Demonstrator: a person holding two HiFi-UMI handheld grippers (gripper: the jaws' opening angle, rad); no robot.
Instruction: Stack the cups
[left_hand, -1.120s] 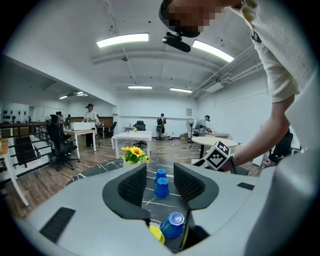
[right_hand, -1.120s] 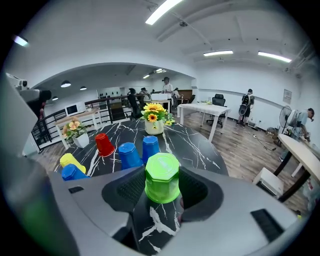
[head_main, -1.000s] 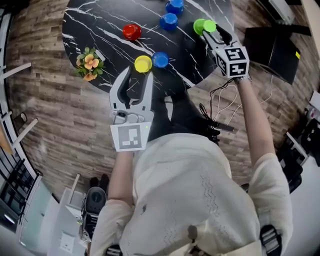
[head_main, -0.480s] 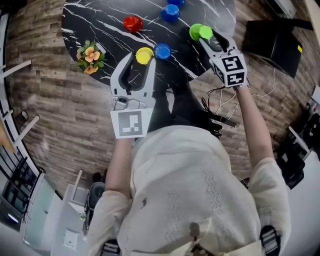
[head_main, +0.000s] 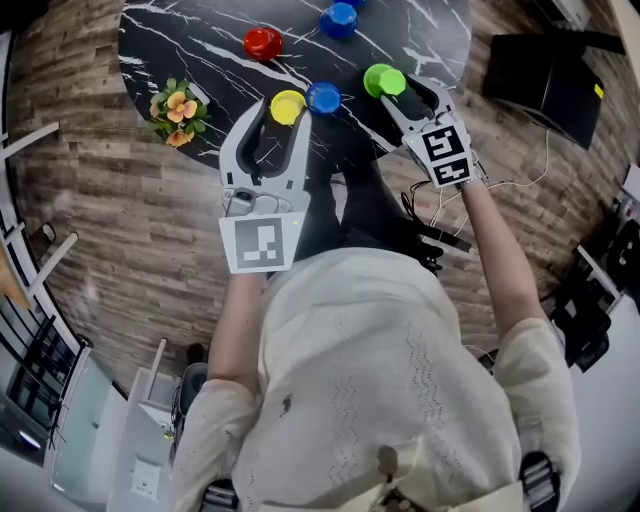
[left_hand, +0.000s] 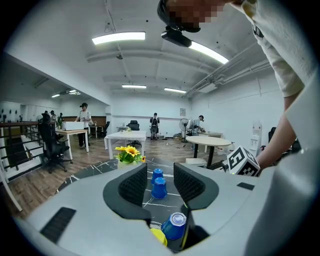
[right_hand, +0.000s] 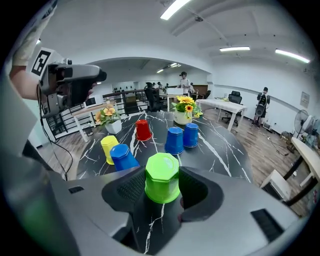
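Observation:
In my right gripper (right_hand: 161, 189) sits an upside-down green cup (right_hand: 162, 177), with both pads shut on its sides. The head view shows that green cup (head_main: 385, 79) held over the black marble table (head_main: 200, 50), right of a blue cup (head_main: 323, 98) and a yellow cup (head_main: 287, 106). My left gripper (head_main: 278, 118) hovers open just in front of those two, nothing between its fingers. The left gripper view has the blue cup (left_hand: 173, 226) and the yellow cup (left_hand: 159, 236) below the open left gripper (left_hand: 160, 182).
A red cup (head_main: 262, 43) and another blue cup (head_main: 338, 19) stand farther back; the right gripper view shows two blue cups (right_hand: 174, 140) side by side. A small flower pot (head_main: 178, 113) sits at the table's left edge, a sunflower vase (right_hand: 183, 112) at the far side.
My right gripper has carried the green cup leftward, closer to the blue and yellow cups. The left gripper has stayed where it was.

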